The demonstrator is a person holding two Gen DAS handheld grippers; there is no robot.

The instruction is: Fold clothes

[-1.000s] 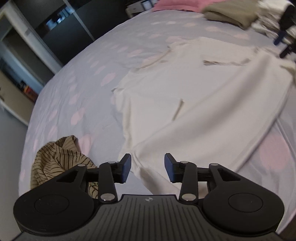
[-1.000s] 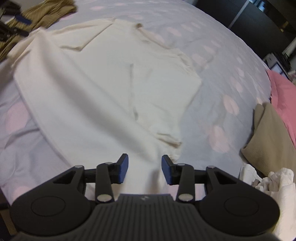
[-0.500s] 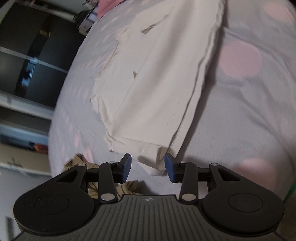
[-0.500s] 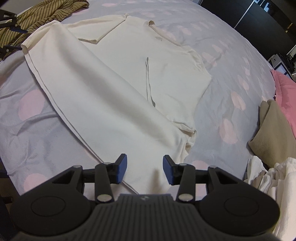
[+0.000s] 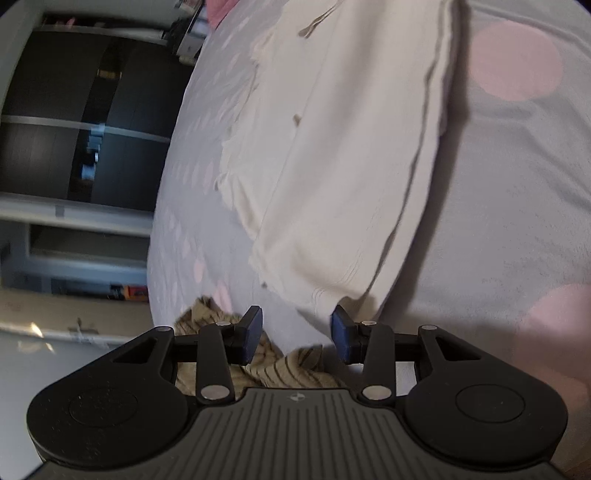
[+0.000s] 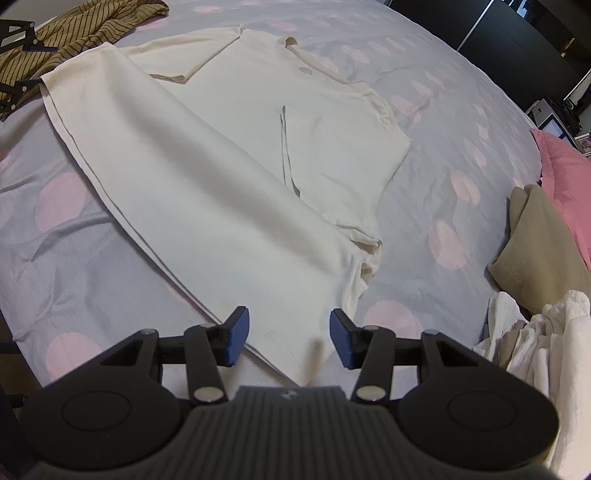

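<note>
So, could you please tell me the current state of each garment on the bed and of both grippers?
Cream short-sleeved T-shirt: spread on the bed, both sleeves folded inward.
Brown striped garment: crumpled, unfolded.
Olive-tan cloth: folded.
White clothes pile: heaped, unfolded.
Left gripper: open, at the shirt's hem corner, nothing gripped.
Right gripper: jaws opening, over the other hem corner, nothing gripped.

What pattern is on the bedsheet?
Pale grey bedsheet with pink round dots; clearest in the right wrist view.
</note>
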